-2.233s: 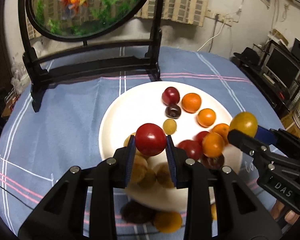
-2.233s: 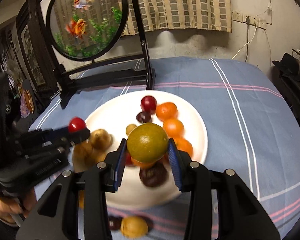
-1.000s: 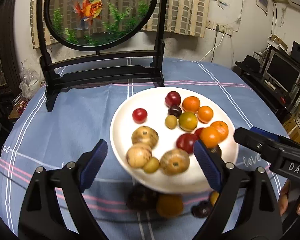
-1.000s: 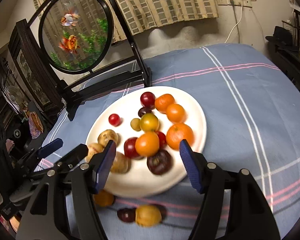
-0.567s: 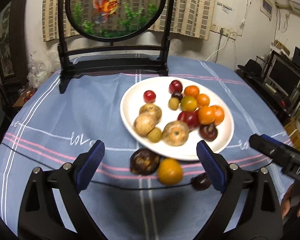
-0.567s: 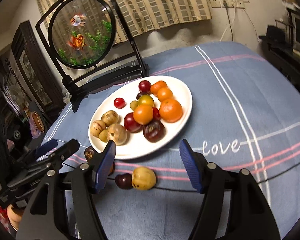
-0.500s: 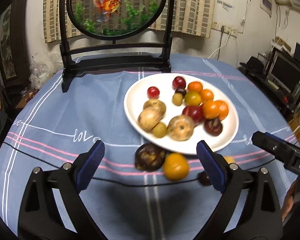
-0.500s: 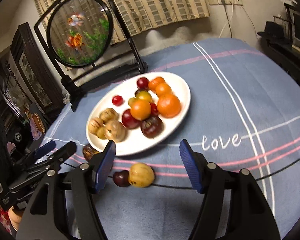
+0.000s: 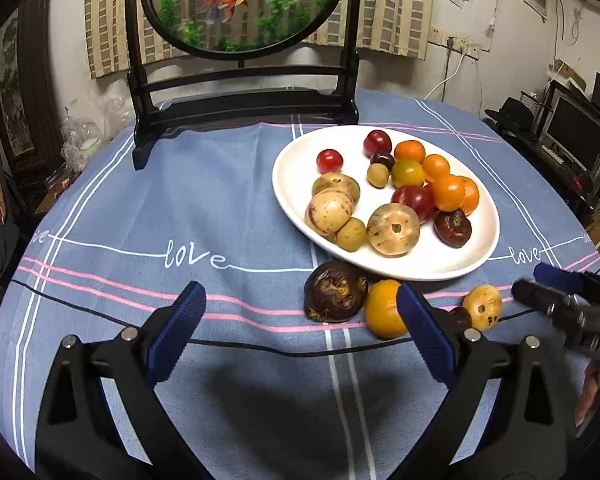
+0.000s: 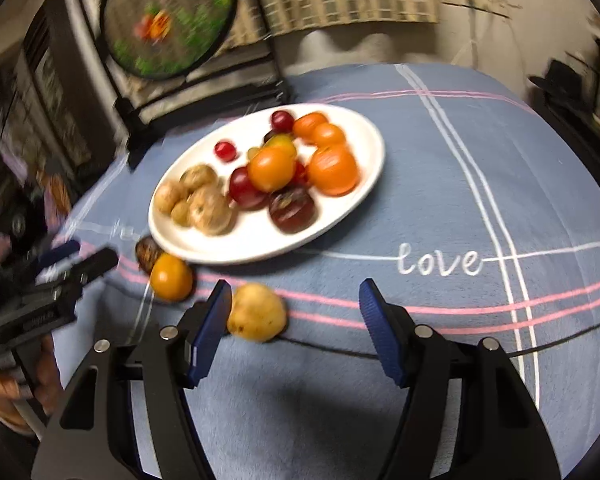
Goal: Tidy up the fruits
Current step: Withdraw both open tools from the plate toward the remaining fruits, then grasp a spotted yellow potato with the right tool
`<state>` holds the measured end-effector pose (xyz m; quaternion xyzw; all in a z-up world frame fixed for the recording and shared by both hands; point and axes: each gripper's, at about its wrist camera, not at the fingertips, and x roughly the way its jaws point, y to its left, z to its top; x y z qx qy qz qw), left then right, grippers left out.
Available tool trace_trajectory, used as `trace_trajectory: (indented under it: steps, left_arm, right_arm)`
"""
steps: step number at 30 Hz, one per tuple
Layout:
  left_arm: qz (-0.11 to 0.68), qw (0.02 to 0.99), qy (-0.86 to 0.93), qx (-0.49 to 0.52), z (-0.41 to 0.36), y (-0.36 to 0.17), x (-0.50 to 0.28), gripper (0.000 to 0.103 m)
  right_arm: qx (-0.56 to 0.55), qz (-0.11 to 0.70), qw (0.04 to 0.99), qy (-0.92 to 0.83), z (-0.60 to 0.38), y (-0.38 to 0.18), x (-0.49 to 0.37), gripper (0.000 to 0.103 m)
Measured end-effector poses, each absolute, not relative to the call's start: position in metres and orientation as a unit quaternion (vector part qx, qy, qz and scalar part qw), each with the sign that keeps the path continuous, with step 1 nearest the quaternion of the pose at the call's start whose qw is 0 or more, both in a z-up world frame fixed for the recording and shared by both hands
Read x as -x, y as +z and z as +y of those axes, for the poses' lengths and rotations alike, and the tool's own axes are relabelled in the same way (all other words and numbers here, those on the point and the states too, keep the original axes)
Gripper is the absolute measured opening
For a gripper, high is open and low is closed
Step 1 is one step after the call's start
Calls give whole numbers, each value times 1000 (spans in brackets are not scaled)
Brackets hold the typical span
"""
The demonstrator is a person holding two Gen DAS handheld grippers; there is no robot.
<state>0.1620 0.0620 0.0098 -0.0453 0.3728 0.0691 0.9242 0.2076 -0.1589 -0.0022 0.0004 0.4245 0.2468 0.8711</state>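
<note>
A white plate [image 9: 296, 160] [image 10: 364, 132] holds several fruits: red, orange, tan and dark ones. On the cloth in front of it lie a dark wrinkled fruit [image 9: 334, 291], an orange fruit [image 9: 382, 314] [image 10: 171, 277], a tan fruit [image 9: 482, 306] [image 10: 257, 312] and a small dark one [image 9: 460, 317]. My left gripper [image 9: 300, 332] is open and empty, low over the cloth near the loose fruits. My right gripper [image 10: 296, 326] is open and empty, with the tan fruit beside its left finger. The right wrist view is blurred.
A round fish-tank screen on a black stand [image 9: 240, 96] [image 10: 168, 20] stands at the back of the blue striped tablecloth [image 9: 180, 200]. The table edge curves away on both sides. A monitor and shelves [image 9: 576, 128] stand at the right.
Both grippers let go of their fruits onto the plate, opened wide and pulled back toward the near table edge. The loose fruits in front of the plate came into full view.
</note>
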Motion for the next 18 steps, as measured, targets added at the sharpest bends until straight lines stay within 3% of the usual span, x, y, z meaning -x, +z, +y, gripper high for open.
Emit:
trace_trajectory:
  steps: [7,18]
  left_arm:
    - [390,917,66,59,67,3,-165,98]
    - [408,909,52,60,61,-5,-168,98]
  right_arm:
    - [113,428,856,267,-131,-5,-189,67]
    - [175,439,847,243,-124,-22,-187,62]
